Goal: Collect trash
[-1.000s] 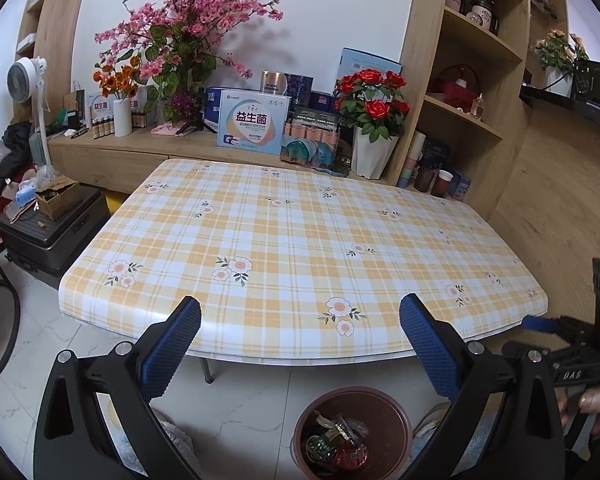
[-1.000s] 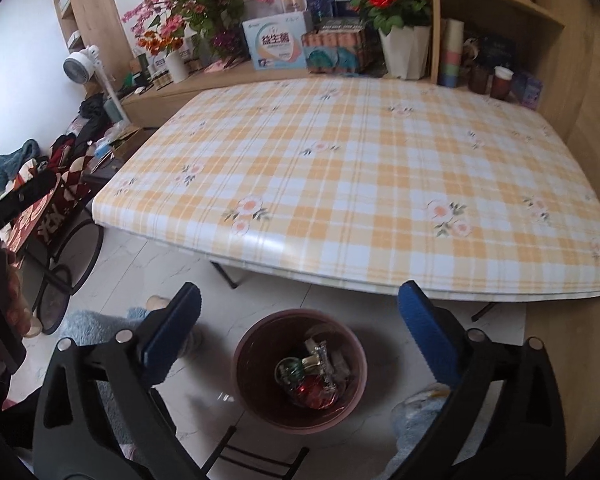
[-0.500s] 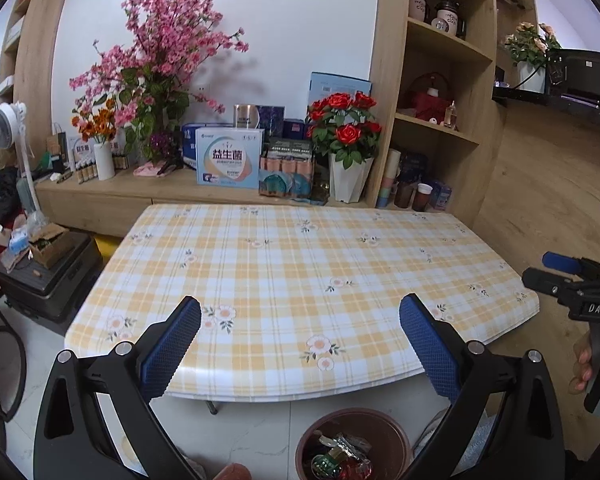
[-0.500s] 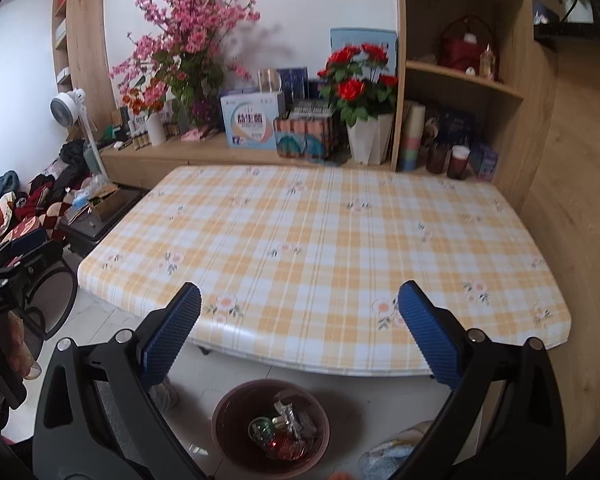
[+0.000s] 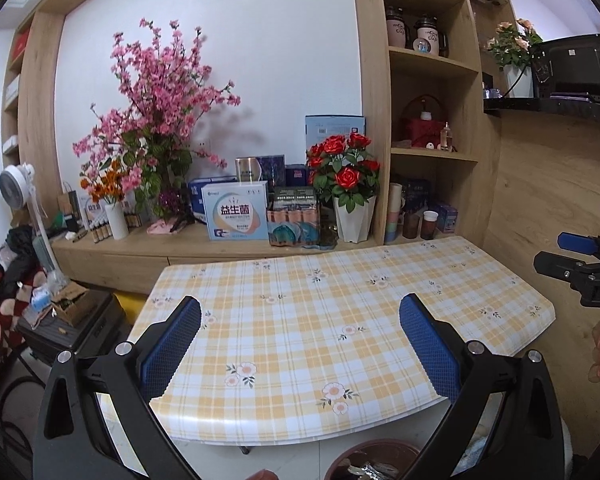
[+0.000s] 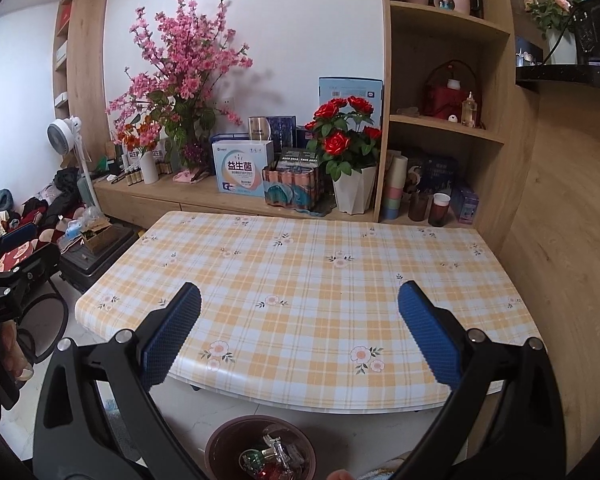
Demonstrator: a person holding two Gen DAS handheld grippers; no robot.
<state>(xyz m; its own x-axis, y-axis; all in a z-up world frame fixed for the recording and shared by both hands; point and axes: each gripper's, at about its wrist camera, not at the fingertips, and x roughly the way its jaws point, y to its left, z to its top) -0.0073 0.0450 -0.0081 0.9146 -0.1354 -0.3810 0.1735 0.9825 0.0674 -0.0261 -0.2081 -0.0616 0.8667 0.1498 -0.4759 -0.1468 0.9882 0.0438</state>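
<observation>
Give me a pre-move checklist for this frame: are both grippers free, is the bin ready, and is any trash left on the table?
1. Left gripper open, nothing between its fingers: ok.
2. Right gripper open, nothing held: ok.
3. Checked tablecloth free of trash: ok, no loose items visible in either view.
4. Bin on the floor below the table's near edge, reachable: ok.
5. Trash inside the bin: ok, wrappers visible.
6. Trash left on the floor or elsewhere: cannot tell, mostly out of view.
</observation>
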